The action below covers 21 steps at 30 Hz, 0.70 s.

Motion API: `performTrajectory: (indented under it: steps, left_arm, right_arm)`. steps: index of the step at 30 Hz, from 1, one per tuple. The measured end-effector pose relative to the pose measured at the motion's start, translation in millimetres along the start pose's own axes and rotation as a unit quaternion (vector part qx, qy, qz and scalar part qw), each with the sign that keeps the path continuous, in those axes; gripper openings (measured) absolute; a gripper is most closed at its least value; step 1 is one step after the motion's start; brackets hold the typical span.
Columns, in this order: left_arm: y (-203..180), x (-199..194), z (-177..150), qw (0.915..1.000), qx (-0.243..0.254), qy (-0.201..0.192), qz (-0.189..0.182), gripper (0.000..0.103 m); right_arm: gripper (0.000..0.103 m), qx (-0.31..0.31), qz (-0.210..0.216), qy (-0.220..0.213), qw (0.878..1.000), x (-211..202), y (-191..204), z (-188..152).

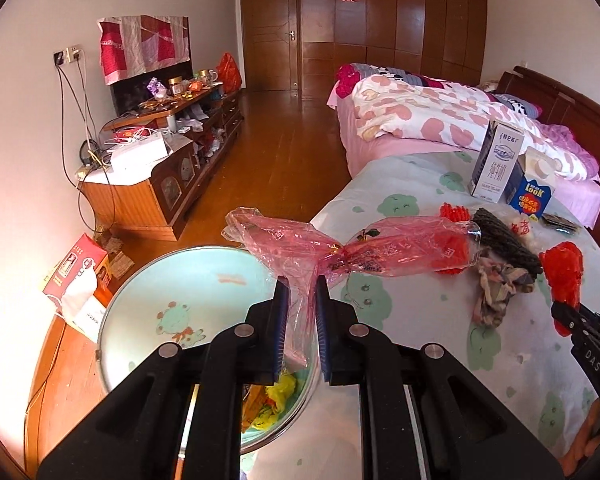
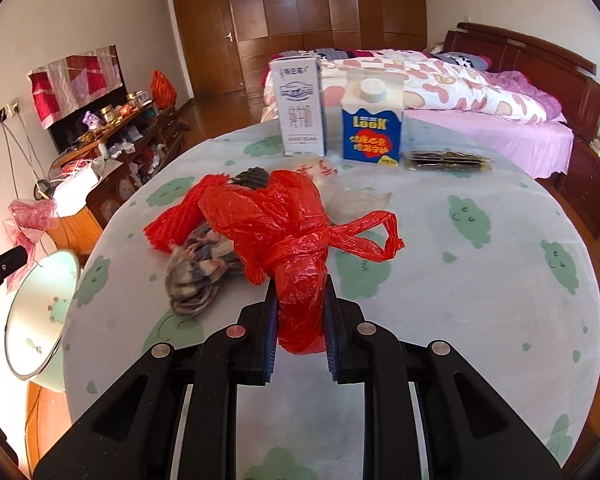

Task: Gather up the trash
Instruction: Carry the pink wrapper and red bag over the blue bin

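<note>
My left gripper (image 1: 302, 280) is shut on a crumpled pink see-through wrapper (image 1: 292, 240), held above a pale green basin (image 1: 148, 292) that has yellow scraps (image 1: 278, 394) in its bottom. My right gripper (image 2: 300, 280) is shut on a knotted red plastic bag (image 2: 276, 224), lifted just over the round table (image 2: 460, 280). In the right wrist view the left gripper (image 2: 8, 264) with the pink wrapper (image 2: 28, 216) sits at the far left above the basin (image 2: 40, 308). The left wrist view shows the right gripper (image 1: 568, 316) with the red bag (image 1: 562, 272) at the right edge.
On the table lie a striped rag (image 2: 200, 276), a red fringed piece (image 2: 176, 220), a dark knitted item (image 2: 252, 176), a white milk carton (image 2: 302, 108), a blue carton (image 2: 372, 124) and dark packets (image 2: 448, 160). A bed (image 2: 480, 92) stands behind, a cluttered cabinet (image 1: 152, 176) on the left.
</note>
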<state>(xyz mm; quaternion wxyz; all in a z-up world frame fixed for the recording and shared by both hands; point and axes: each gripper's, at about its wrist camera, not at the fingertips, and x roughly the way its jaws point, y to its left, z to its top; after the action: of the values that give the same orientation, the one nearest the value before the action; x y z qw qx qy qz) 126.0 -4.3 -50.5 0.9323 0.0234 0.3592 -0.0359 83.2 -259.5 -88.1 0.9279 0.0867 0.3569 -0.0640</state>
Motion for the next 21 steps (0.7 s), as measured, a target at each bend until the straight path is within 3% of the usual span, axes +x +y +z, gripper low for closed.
performTrajectory:
  steps: [14, 21]
  left_arm:
    - [62, -25, -26, 0.9978, -0.036, -0.014, 0.055, 0.014]
    - [83, -25, -22, 0.9964, -0.058, -0.011, 0.06, 0.014]
  right_arm:
    - [0.021, -0.081, 0.06, 0.018, 0.995, -15, 100, -24]
    - [0.021, -0.104, 0.08, 0.025, 0.991, -18, 133, -26]
